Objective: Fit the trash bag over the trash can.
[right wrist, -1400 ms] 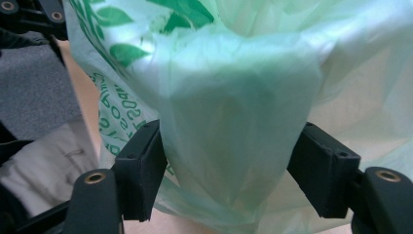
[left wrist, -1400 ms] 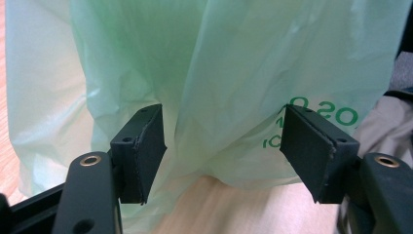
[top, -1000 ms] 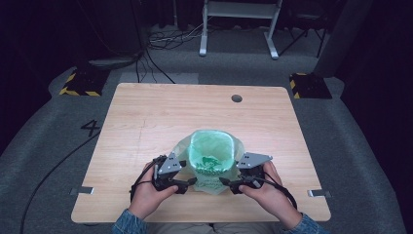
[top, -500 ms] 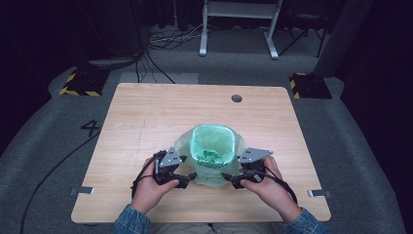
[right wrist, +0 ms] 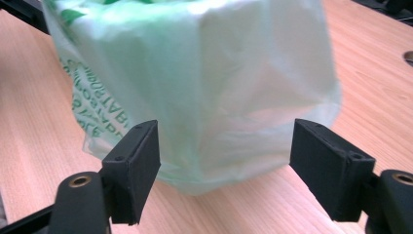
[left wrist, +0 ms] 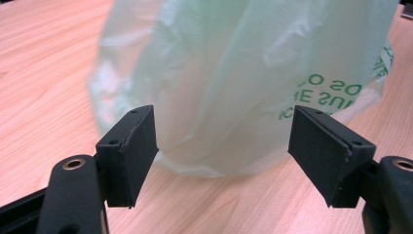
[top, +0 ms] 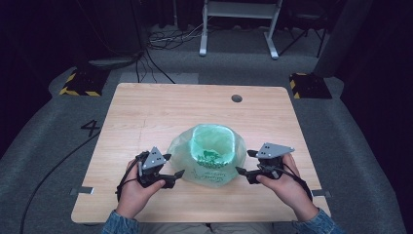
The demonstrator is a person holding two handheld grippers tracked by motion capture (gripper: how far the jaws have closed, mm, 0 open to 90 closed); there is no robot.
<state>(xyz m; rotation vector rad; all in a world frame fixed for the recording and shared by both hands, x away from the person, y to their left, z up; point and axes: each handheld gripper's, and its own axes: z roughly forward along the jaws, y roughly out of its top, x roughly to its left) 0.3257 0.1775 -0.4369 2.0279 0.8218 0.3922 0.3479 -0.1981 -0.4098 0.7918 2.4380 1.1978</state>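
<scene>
You sit at a light wooden table (top: 146, 112) on grey carpet (top: 44, 141) marked with a 4. Beyond, a white frame (top: 238, 24), floor cables (top: 160, 41) and striped blocks (top: 80, 83) stand in dim light.

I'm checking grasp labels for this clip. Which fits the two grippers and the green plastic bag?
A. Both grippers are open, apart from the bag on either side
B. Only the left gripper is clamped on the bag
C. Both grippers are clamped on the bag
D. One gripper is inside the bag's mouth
A: the left gripper and right gripper flank the green plastic bag, jaws spread and pads off the plastic.
</scene>
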